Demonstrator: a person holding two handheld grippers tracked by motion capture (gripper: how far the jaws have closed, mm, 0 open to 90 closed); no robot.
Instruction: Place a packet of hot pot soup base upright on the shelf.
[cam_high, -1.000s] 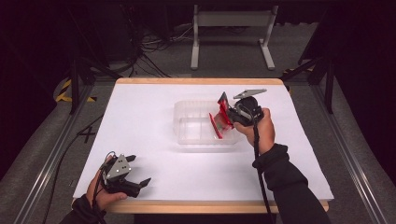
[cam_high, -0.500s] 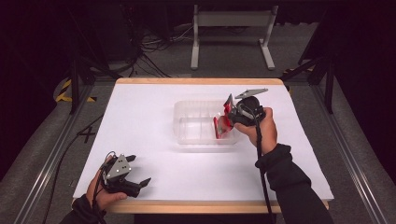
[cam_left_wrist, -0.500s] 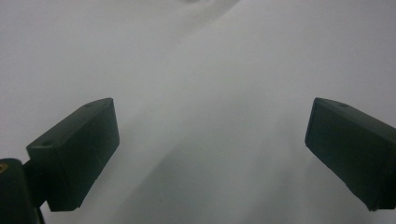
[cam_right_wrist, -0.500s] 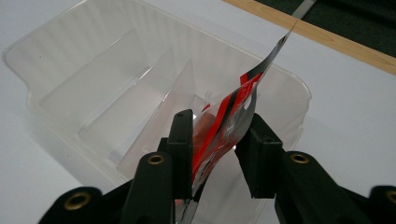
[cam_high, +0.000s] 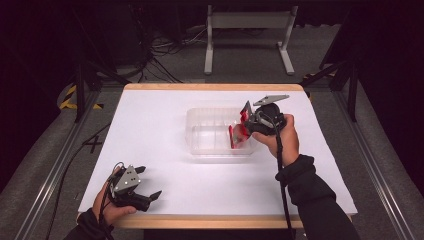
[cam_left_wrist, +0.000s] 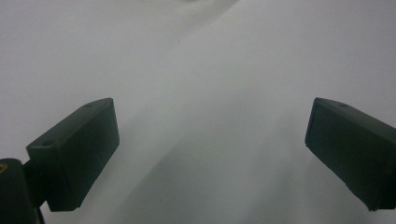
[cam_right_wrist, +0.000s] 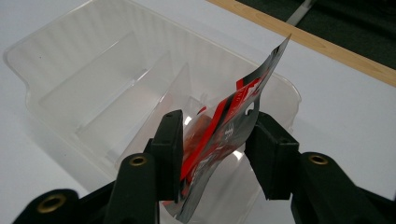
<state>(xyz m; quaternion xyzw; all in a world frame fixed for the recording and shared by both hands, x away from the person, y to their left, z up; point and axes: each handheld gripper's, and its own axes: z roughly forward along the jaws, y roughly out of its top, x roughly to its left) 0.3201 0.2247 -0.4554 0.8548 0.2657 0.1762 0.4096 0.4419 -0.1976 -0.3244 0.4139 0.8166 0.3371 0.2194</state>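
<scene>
seen from the high view, one white table (cam_high: 165, 150) with a wooden edge, bearing one clear plastic tray (cam_high: 212, 132) right of centre. one red and silver packet (cam_high: 241, 129) held upright at the tray's right end by the right gripper (cam_high: 246, 126), its lower part down inside the tray and hard to read through the plastic. jaws mostly masked there by the packet and the grey plate on top. right hand (cam_high: 281, 139) wrapped round the handle, sleeve running off the bottom edge. left gripper (cam_high: 148, 182) low at the near-left corner of the table, well apart from the tray, jaws spread wide with nothing between them; left hand (cam_high: 107, 207) partly cut off by the bottom edge.

from the left gripper view, two black jaws standing far apart over bare white table surface (cam_left_wrist: 205, 70), holding nothing. both jaws cropped at the lower edge, everything soft and out of focus.

from the right gripper view, two black jaws either side of the packet (cam_right_wrist: 224, 130), the left one against it, the right one close beside it; cannot tell whether firmly pinched or already loosened. packet tilted, top corner poking up past the tray's far rim, bottom edge cut off below. print blurred, unreadable. tray (cam_right_wrist: 88, 60) ribbed along its walls, with thin clear dividers inside; exact count of compartments hard to make out. packet sitting in the end compartment nearest the gripper.
</scene>
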